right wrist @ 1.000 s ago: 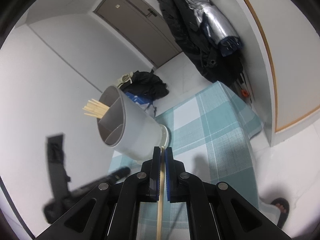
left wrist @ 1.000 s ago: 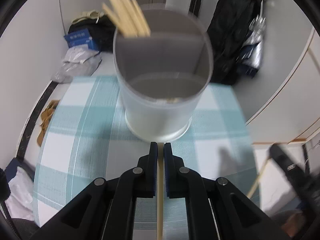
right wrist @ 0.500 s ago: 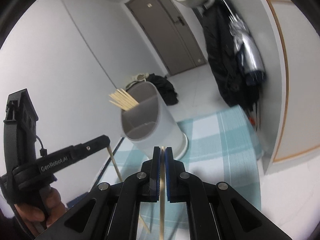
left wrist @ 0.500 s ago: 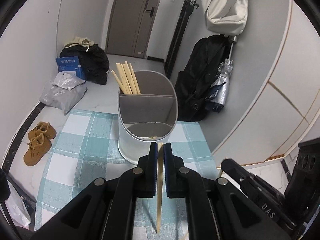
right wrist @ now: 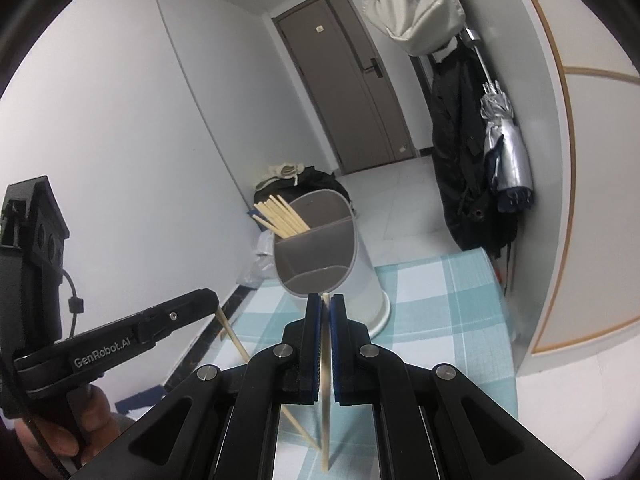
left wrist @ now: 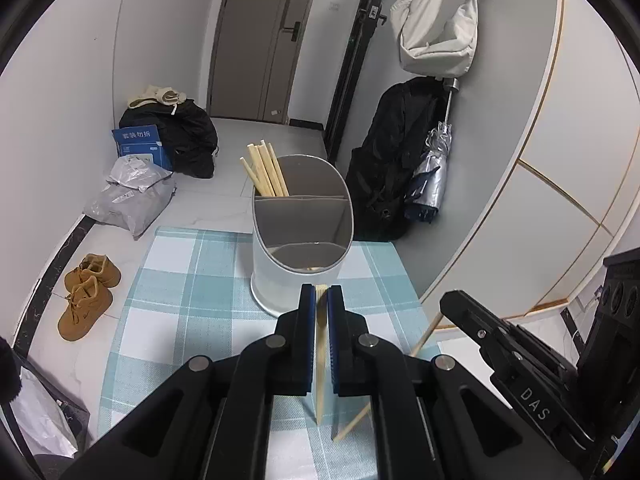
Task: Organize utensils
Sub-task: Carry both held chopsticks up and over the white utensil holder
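Note:
A white oval utensil holder (left wrist: 280, 280) with grey inner compartments stands on the teal checked tablecloth (left wrist: 180, 300). Several wooden chopsticks (left wrist: 266, 172) lean in its back left compartment. My left gripper (left wrist: 321, 294) is shut on one chopstick (left wrist: 320, 360), just in front of the holder. The right gripper's finger (left wrist: 472, 316) shows at the right with a second chopstick (left wrist: 420, 344) slanting down. In the right wrist view my right gripper (right wrist: 326, 302) is shut on that chopstick (right wrist: 326, 420), near the holder (right wrist: 364, 280). The left gripper's finger (right wrist: 176, 316) grips its chopstick (right wrist: 234, 338).
On the floor to the left lie brown shoes (left wrist: 86, 296), grey plastic bags (left wrist: 132, 196) and a black bag with a blue box (left wrist: 138, 144). A black coat and folded umbrella (left wrist: 434, 172) stand right of the table. A person's hand (right wrist: 80, 420) holds the left gripper.
Both grippers have risen and drawn back from the holder, each still holding its chopstick. The holder now looks smaller and farther. The right wrist view has rolled upright.

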Demonstrator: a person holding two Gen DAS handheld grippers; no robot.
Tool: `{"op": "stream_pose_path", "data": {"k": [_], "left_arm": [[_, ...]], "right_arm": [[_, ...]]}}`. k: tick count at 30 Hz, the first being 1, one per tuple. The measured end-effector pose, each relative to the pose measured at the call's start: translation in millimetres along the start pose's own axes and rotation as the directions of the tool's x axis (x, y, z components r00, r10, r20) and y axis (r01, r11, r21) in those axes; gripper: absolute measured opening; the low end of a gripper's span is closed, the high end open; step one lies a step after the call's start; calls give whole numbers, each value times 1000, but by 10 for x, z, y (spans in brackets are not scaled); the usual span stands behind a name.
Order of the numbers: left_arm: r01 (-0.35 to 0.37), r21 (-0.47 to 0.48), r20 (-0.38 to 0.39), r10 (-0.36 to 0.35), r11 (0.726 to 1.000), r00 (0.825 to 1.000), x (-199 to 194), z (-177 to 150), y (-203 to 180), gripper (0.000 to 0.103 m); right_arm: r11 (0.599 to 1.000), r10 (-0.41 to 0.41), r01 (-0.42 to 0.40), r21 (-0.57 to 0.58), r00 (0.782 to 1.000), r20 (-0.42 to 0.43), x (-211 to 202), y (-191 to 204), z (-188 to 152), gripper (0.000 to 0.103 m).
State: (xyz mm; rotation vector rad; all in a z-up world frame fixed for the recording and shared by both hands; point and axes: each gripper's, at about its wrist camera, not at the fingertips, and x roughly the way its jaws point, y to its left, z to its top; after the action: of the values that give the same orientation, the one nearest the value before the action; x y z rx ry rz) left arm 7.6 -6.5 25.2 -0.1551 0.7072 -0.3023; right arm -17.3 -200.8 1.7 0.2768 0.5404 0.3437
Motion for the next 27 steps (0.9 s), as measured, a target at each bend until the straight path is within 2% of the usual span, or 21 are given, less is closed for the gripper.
{"op": "stream_pose_path", "data": {"k": [7, 17, 27], "left_arm": [[12, 1, -14, -12, 1000, 1000, -78, 13, 36, 2], [39, 19, -20, -39, 999, 999, -188, 109, -1, 2], [62, 25, -1, -62, 998, 998, -280, 391, -66, 2]], "right_arm": [[999, -4, 4, -43, 1000, 1, -22, 142, 30, 3], [999, 0, 0, -34, 1000, 2, -17, 152, 82, 3], [999, 13, -12, -36, 999, 35, -40, 140, 374, 3]]}}
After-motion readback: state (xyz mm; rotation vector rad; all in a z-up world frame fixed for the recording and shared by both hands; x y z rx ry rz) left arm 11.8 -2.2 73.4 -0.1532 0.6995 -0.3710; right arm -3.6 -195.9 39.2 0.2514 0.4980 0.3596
